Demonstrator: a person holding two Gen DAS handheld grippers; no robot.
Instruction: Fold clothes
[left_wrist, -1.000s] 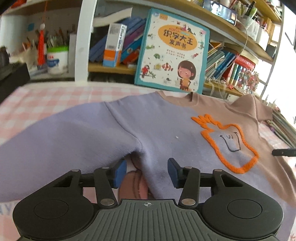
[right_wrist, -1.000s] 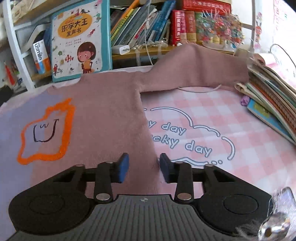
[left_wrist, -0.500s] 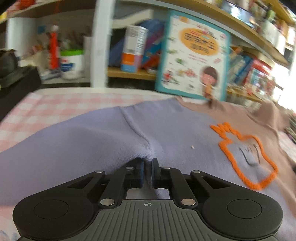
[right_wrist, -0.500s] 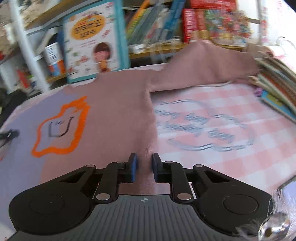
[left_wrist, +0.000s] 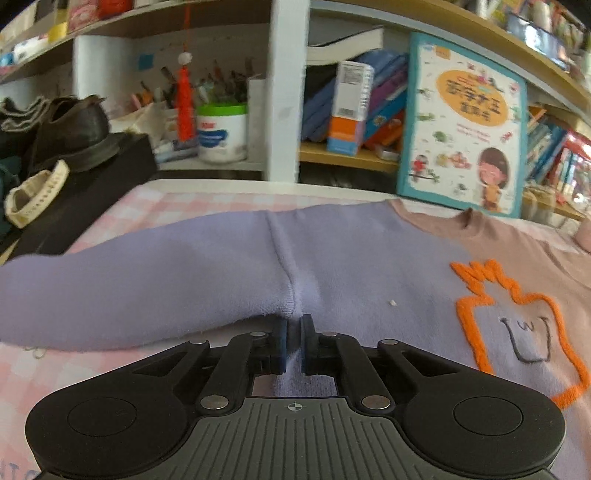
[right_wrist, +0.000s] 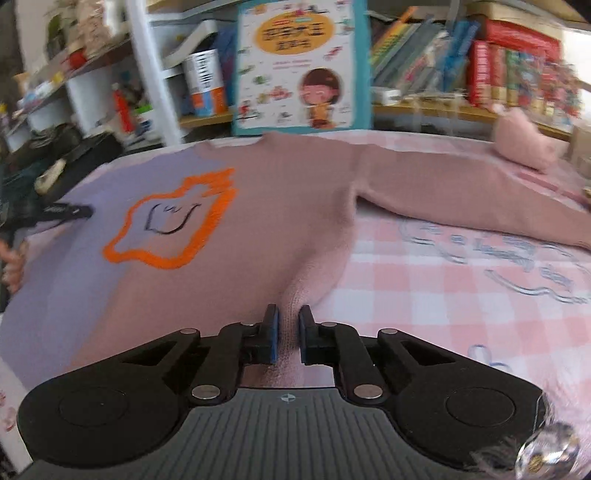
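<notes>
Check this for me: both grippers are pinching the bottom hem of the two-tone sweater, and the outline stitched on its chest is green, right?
Not quite. The outline on the sweater is orange, as both wrist views show. The left gripper and right gripper do pinch its hem.

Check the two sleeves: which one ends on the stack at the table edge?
The pink sleeve, on the right gripper's side; its cuff sits bunched up there. The lilac sleeve lies flat on the checked cloth.
</notes>
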